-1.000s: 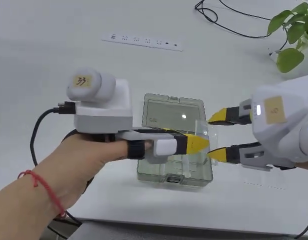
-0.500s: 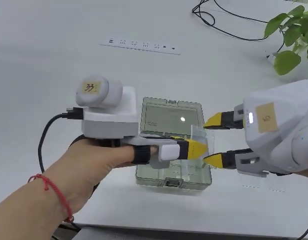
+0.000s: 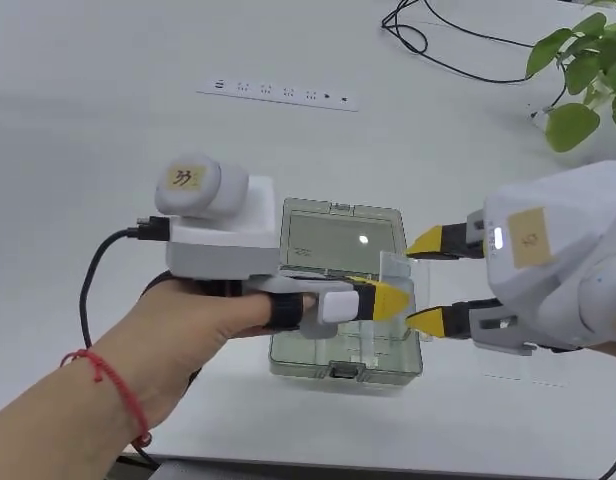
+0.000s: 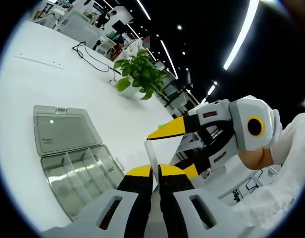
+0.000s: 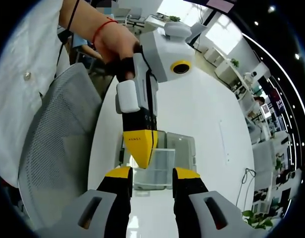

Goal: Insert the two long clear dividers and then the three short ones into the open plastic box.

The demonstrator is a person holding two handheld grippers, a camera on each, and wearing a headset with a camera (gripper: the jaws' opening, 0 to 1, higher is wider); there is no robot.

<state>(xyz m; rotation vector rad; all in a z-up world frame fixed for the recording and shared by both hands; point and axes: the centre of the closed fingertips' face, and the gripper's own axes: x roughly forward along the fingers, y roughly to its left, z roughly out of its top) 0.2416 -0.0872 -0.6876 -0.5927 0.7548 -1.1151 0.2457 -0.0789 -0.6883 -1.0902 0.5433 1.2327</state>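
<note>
Clear divider is clamped edgewise in left gripper jaws; right gripper jaws are held apart. It is judged light, thin and slippery, and best gripped near an edge.

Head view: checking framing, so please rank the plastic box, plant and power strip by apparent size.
plastic box
plant, cut off by the frame edge
power strip, thin and farther away, so the last two are unsure

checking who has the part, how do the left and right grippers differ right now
The left gripper is shut on a clear divider; the right gripper is open and grips nothing. The left gripper reaches in over the open box from its left side; the right gripper comes from the box's right side. Both have yellow tips and white bodies, and their tips face each other.
</note>
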